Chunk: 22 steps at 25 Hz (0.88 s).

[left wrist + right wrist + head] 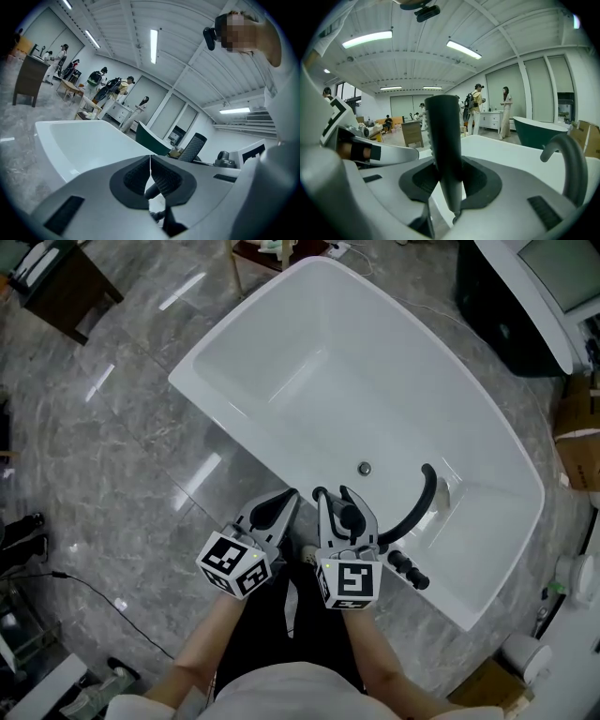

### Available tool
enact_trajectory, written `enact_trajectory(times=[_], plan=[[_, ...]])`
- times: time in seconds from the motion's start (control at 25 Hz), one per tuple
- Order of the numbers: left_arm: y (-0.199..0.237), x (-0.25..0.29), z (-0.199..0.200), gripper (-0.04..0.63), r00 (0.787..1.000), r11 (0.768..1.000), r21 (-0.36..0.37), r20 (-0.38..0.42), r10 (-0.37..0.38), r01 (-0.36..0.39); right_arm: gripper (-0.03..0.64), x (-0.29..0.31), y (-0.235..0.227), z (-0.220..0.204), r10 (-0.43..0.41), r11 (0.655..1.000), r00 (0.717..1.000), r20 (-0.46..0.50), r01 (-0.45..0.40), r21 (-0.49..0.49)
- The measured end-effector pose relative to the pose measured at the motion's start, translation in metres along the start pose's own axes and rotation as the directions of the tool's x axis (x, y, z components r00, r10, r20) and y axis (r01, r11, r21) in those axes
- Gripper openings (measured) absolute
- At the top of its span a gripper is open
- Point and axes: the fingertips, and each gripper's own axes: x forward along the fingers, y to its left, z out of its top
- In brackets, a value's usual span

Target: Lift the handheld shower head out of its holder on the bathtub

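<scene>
Plainly, the handheld shower head [444,140] is in the grip of the right gripper [334,495]. It stands upright as a dark wand between the jaws, which are part-closed with their pads pressed against its shaft, and its narrow lower end shows just under them. From the head view it sits over the near long rim of the bathtub [394,381], toward the end with the fittings. The curved black spout [424,498] is just beside it, and the black tap handles [409,569] are on the rim near the person. No view shows the holder itself, so I cannot tell whether the wand's foot is fully free of it. My reading is that the grasp is made and the lift is the step in hand. The left gripper [150,158] hangs just beside the right one over the same rim, jaws closed tip to tip on nothing, and takes no part. The next move, as I judge it, calls for a straight upward pull along the wand's own axis. The grip should stay firm and the wand upright, so the foot does not jam and the hose, which is out of sight, does not drag against the spout.
</scene>
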Motion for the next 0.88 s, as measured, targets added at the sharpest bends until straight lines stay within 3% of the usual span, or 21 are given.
enact_trajectory(times=[0.4, 0.88], plan=[[-0.029, -0.018, 0.024, 0.012, 1.0, 1.0, 0.023, 0.013, -0.018, 0.018, 0.132, -0.033, 0.008, 0.051, 0.033, 0.999, 0.997, 0.072, -0.031, -0.022], [-0.094, -0.037, 0.06, 0.012, 0.991, 0.991, 0.086, 0.086, -0.106, 0.099, 0.132, -0.091, 0.02, 0.107, 0.07, 0.997, 0.98, 0.185, -0.064, -0.039]])
